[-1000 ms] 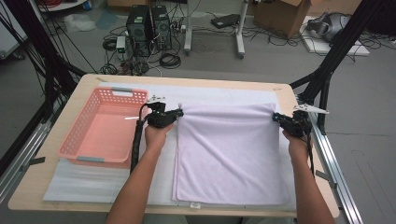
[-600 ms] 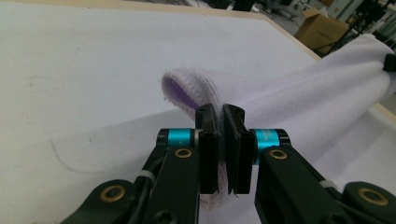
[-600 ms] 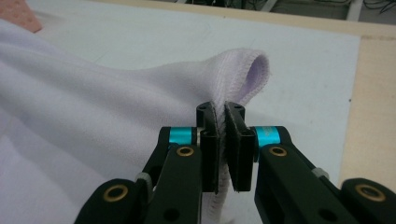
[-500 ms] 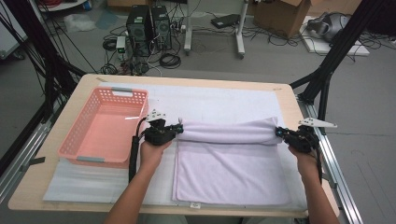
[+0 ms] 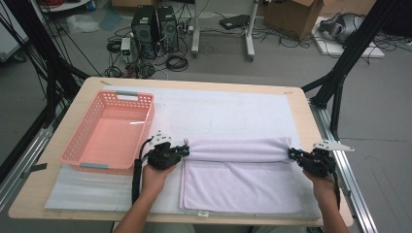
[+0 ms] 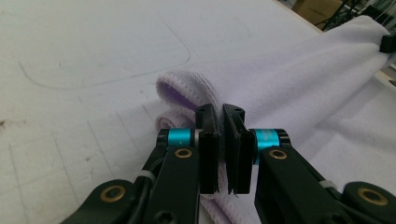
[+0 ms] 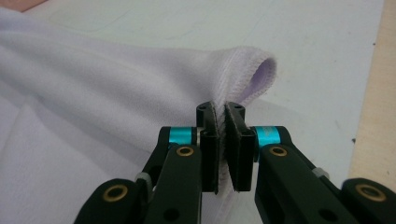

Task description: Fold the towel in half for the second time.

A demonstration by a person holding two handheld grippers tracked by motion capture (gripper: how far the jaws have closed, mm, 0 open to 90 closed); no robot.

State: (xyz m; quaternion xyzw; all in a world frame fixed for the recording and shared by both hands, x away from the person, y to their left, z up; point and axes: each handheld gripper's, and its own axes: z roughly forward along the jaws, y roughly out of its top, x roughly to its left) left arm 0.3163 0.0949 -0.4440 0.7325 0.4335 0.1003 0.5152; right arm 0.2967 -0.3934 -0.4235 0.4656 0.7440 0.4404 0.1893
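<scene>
In the high view, a pink plastic lattice basket (image 5: 109, 133) sits just beside the left gripper (image 5: 184, 151), on its outer side, and touches nothing the jaws hold. A white mat (image 5: 228, 111) covers the wooden table (image 5: 311, 121) beyond both grippers. The pale lilac terry towel (image 5: 243, 187) lies between the two grippers, its far edge folded over into a roll spanning from the left gripper to the right gripper (image 5: 291, 153).

In the left gripper view, the jaws are pinched nearly together on a corner of the towel (image 6: 299, 79), whose looped fold rises just ahead of them.

In the right gripper view, the jaws are likewise clamped on the towel's (image 7: 116, 93) hemmed corner, the open end of the fold curling just beyond them over the mat (image 7: 322, 51).
</scene>
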